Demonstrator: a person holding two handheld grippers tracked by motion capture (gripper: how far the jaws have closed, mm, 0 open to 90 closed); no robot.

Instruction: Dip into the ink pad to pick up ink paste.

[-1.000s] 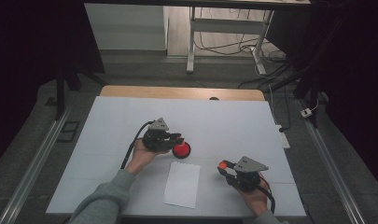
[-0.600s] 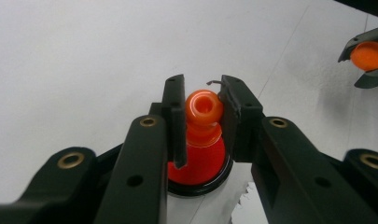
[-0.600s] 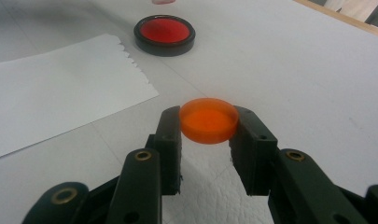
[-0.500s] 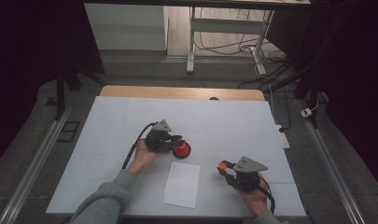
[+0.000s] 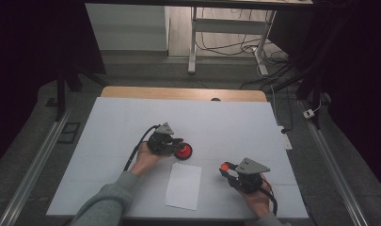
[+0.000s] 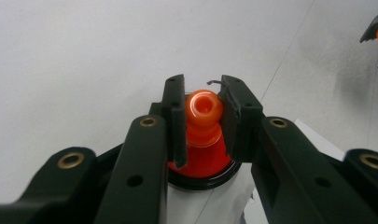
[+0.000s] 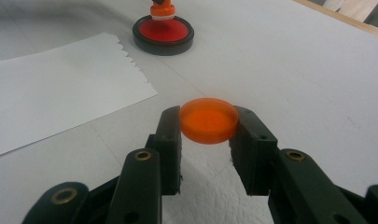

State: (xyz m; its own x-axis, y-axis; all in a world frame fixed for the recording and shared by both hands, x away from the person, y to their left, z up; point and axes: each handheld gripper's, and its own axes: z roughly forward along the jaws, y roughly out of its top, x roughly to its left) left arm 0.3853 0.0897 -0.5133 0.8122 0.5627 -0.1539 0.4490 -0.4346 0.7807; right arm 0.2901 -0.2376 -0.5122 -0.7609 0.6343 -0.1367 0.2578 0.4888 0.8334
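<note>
A red-orange stamp (image 5: 183,151) with a round black-rimmed base stands on the white table top, just above the top edge of a white paper sheet (image 5: 183,185). My left gripper (image 5: 178,142) is shut on the stamp's orange knob (image 6: 204,109), one pad on each side of it. To the right of the sheet, my right gripper (image 5: 224,168) is shut on a flat round orange cap (image 7: 208,120) and holds it just above the table. From the right gripper view the stamp (image 7: 163,30) is farther off, beyond the sheet's torn corner (image 7: 51,93).
The white table top (image 5: 226,122) ends in a wooden strip at the far edge. Beyond it on the floor are a table frame (image 5: 193,42) and cables. Metal rails (image 5: 37,160) run along both sides of the table.
</note>
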